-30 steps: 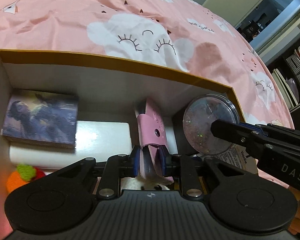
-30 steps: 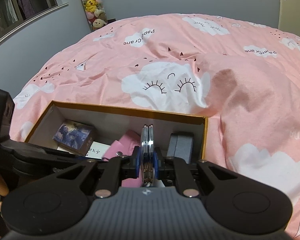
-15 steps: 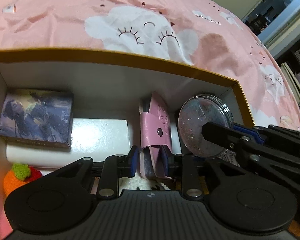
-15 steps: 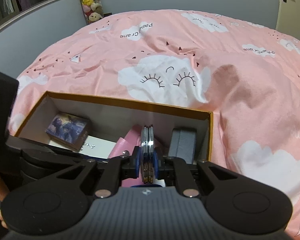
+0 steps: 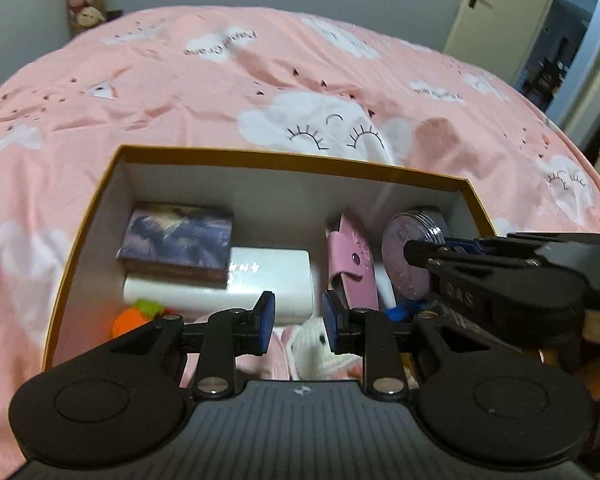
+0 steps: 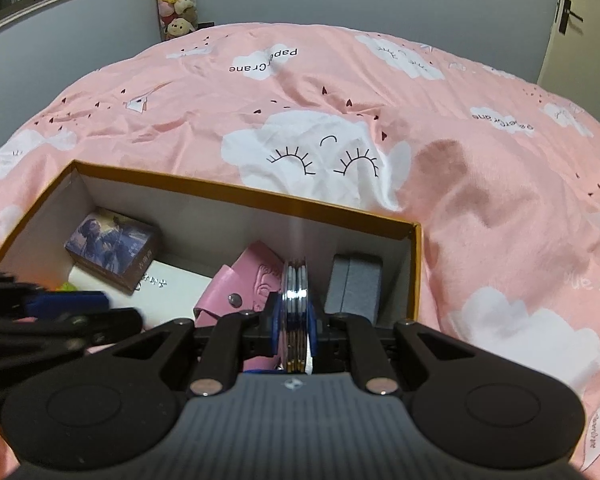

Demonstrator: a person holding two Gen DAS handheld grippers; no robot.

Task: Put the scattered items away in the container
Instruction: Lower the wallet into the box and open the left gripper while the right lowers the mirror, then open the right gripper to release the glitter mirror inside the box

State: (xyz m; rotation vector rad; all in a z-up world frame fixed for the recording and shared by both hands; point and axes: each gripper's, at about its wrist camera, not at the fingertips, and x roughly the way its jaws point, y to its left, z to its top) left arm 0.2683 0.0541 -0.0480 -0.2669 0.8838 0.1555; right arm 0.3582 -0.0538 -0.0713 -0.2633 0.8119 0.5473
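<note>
Above the box [image 6: 236, 190] on the bed, the right gripper [image 6: 296, 320] pinches a round disc case [image 6: 296, 280] on edge, its flat faces upright, over the right end beside the pink pouch [image 5: 352, 264]. Jaws of the left gripper [image 5: 298, 320] have just been opening, spread, nothing between them.

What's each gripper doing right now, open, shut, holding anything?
Left gripper: jaws have just been opening, now open and empty; pink pouch lies released in the box.
Right gripper: jaws shut on the round glitter case.
</note>
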